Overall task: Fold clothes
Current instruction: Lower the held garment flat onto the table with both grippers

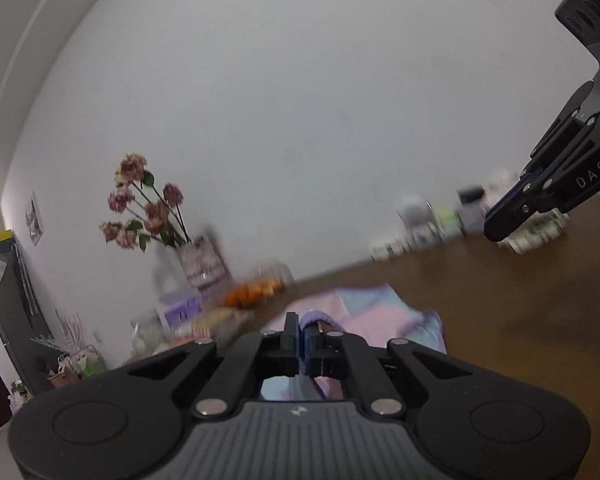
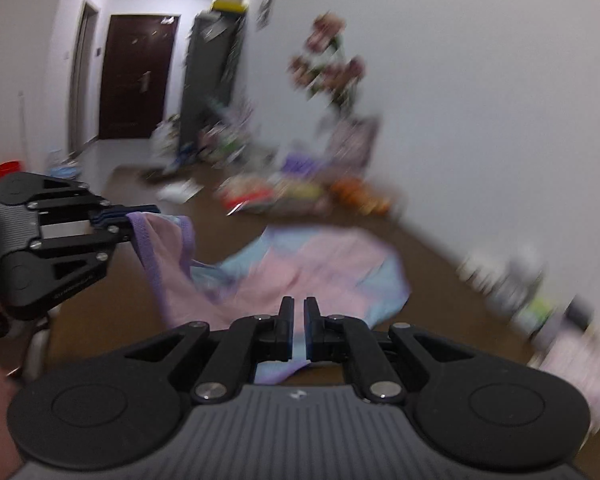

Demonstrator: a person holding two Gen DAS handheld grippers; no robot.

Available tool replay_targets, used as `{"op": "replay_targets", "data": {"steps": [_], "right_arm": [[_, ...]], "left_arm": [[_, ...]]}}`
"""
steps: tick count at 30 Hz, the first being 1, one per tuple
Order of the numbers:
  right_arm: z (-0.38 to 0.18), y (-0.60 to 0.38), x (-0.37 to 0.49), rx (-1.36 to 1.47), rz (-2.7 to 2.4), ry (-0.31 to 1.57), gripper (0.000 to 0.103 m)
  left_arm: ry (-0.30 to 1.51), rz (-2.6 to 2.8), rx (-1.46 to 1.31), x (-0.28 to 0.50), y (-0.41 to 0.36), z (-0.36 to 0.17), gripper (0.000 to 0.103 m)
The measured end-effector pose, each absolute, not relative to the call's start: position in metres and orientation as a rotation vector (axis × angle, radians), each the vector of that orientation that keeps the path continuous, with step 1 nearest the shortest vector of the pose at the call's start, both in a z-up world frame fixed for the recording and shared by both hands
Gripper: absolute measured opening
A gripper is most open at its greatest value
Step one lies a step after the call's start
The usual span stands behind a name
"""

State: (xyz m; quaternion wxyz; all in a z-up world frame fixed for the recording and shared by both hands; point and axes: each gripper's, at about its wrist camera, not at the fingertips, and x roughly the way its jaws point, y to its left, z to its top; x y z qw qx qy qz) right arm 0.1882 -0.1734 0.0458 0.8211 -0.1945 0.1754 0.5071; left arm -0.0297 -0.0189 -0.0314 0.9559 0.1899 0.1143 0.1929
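My left gripper (image 2: 140, 216) clamps the pastel garment's (image 2: 312, 264) purple trim above the brown table (image 1: 500, 300), my right gripper (image 2: 299, 308) nearly closed and seemingly empty, near a blurry vase (image 1: 200, 260) of flowers (image 1: 144, 204).

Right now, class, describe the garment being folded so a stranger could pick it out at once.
Start at the brown table along the white wall. Amid the clutter on it lies one soft garment, its purple-trimmed edge pinched and lifted by the left gripper. It alone is cloth, in pastel pink, blue and lilac patches.
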Motion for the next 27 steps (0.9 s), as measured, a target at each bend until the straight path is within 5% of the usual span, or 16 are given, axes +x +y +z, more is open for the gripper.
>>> {"op": "replay_targets", "data": {"steps": [5, 7, 9, 10, 16, 20, 27], "right_arm": [[0.047, -0.206, 0.159, -0.399, 1.093, 0.474, 0.005], [0.035, -0.199, 0.157, -0.364, 1.088, 0.519, 0.014], [0.022, -0.182, 0.156, -0.333, 1.081, 0.567, 0.044], [0.015, -0.175, 0.154, -0.327, 1.082, 0.579, 0.046], [-0.012, -0.117, 0.165, -0.305, 1.137, 0.691, 0.046], [-0.028, -0.101, 0.177, -0.287, 1.136, 0.802, 0.046], [-0.038, -0.105, 0.177, -0.239, 1.139, 0.891, 0.046]], "left_arm": [[0.283, 0.408, 0.363, -0.076, -0.029, -0.054, 0.003], [0.3, 0.422, 0.342, -0.061, -0.012, -0.035, 0.005], [0.325, 0.42, 0.319, -0.047, 0.01, -0.024, 0.007], [0.34, 0.414, 0.304, -0.04, 0.018, -0.022, 0.007], [0.417, 0.39, 0.242, -0.036, 0.042, -0.021, 0.015], [0.452, 0.324, 0.153, -0.049, 0.065, -0.019, 0.04], [0.415, -0.04, 0.04, -0.057, 0.092, 0.018, 0.058]]}}
